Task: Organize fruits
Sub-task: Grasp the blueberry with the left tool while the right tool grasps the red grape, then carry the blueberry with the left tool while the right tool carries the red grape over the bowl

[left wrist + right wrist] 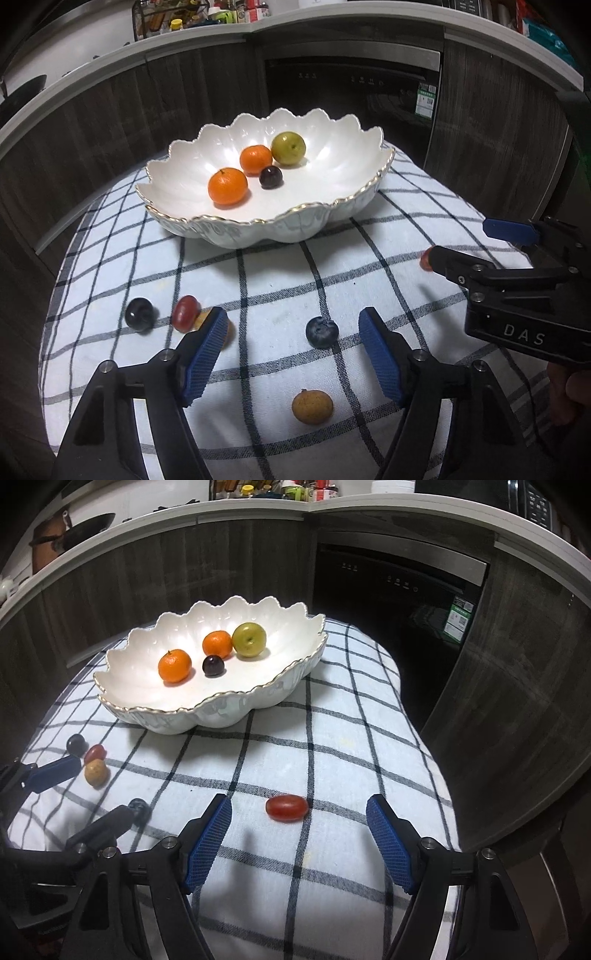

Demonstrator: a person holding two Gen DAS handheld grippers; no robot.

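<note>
A white scalloped bowl point(295, 229) point(221, 712) holds two oranges point(228, 185), a green fruit point(288, 147) and a dark grape point(270, 177). My left gripper point(293, 321) is open, and a blueberry point(322, 332) lies on the cloth between its blue pads, untouched. A tan longan point(312, 406) sits nearer, under the jaws. In the right wrist view my right gripper point(299, 803) is open around a red oval grape point(287, 808) that rests on the cloth, clear of both pads.
Left of my left gripper lie a dark grape point(139, 314), a red grape point(185, 313) and a tan fruit point(96, 771). The checked cloth point(332, 738) drops off at its right edge. Dark cabinets point(110, 129) and an oven stand behind.
</note>
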